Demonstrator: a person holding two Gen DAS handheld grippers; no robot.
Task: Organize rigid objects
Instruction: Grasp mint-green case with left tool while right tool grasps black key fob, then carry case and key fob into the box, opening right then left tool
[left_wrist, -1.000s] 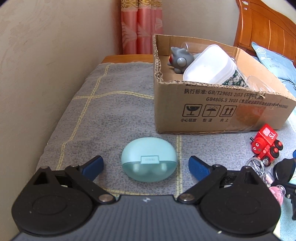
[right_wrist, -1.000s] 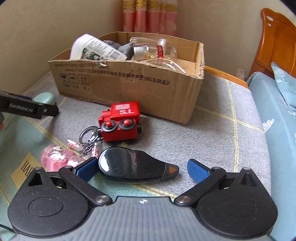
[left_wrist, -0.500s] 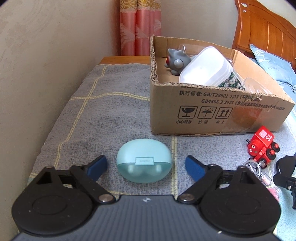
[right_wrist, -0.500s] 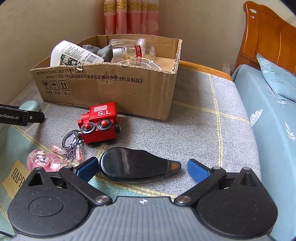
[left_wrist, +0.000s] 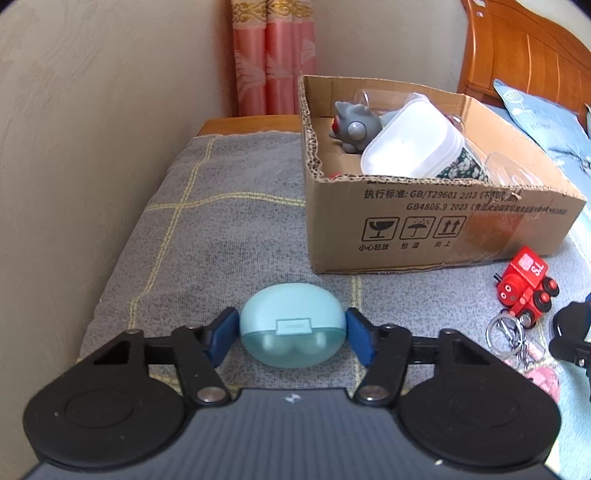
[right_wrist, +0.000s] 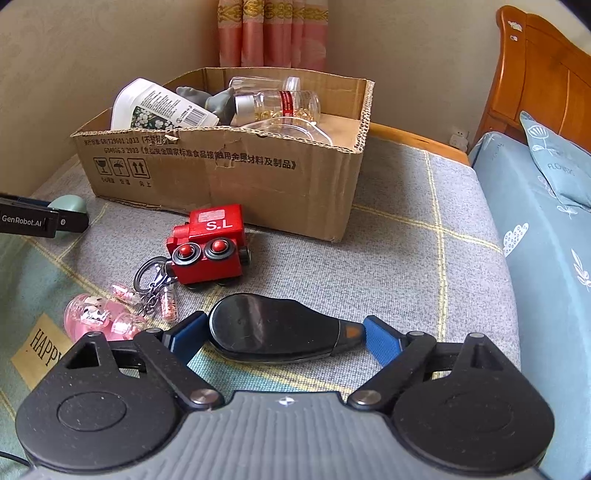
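Grey blanket (left_wrist: 240, 236) with yellow grid lines covers the work surface. Salmon-pink curtain (left_wrist: 273, 55) hangs in the corner between beige walls (left_wrist: 92, 129). Orange wooden headboard (right_wrist: 543, 74) stands at right, with blue patterned pillow (right_wrist: 554, 162) and blue bedsheet (right_wrist: 546, 258) below

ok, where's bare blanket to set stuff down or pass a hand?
Free: the grey blanket between the wall and the cardboard box, and the strip between the box and the blue bedding. Crowded: in front of the box, with the red toy train, pink keychain and both grippers. The box interior is cluttered.
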